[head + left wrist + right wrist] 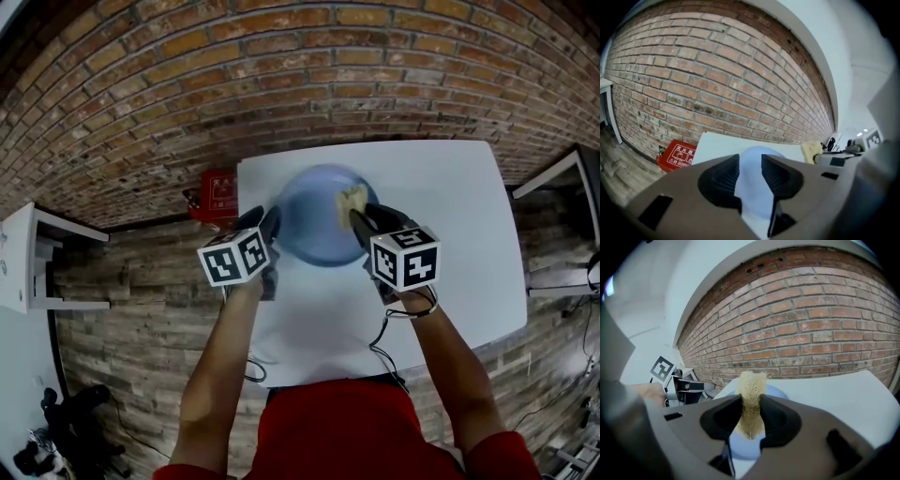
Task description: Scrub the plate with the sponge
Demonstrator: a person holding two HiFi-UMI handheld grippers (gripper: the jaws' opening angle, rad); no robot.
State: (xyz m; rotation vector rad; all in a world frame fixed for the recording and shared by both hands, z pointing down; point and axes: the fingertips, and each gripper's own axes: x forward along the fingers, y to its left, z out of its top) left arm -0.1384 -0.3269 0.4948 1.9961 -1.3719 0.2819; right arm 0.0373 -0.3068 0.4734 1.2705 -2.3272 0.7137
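A pale blue plate (314,223) lies on the white table (450,216), also seen past the jaws in the left gripper view (754,178) and the right gripper view (773,392). My left gripper (272,225) hovers at the plate's left rim, open, nothing between its pads (727,176). My right gripper (356,217) is over the plate's right side, shut on a tan fibrous sponge (751,401) that sticks up between its pads; the sponge (352,199) shows above the plate and appears at the right of the left gripper view (811,151).
A red box (217,192) sits on the wooden floor by the brick wall, left of the table (677,154). White furniture (28,262) stands at the far left, and another table edge (562,169) at the right.
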